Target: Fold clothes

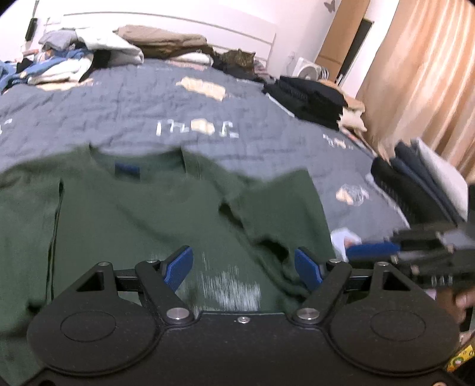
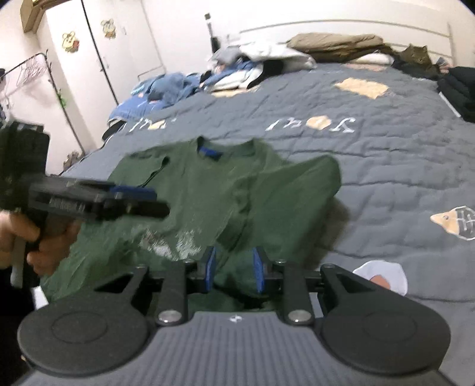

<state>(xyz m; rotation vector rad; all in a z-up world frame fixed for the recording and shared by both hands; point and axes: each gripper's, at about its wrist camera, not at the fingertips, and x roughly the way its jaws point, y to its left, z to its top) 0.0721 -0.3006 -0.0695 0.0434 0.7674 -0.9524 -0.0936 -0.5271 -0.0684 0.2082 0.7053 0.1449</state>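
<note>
Where the dark green cotton T-shirt lies spread on the grey quilted bedspread, its collar points toward the white headboard and a white printed motif marks its chest. At far left in the right wrist view, a white wardrobe with cartoon stickers stands beside a black clothes rail. Next, a loose heap of blue and white garments rests on the bed's far left side. Below it in that view, a person's hand grips the left gripper, seen side-on over the shirt's left portion. In its own view, the left gripper has its blue-padded jaws released, wide apart above the printed chest, with nothing pressed between them. To its right, the right gripper has its jaws drawn close together, with a fold of the shirt's lower right part bunched between the blue pads; the pads appear clenched on the cloth, though blur leaves the contact uncertain. Farther right, the shirt's right sleeve lies folded inward. A small white item lies on the bedspread just beside the shirt's right edge. Toward the bed's right side sit a stack of folded black garments and a second folded pile of dark and grey clothes. A tabby cat rests near the headboard. Peach curtains hang at far right.
</note>
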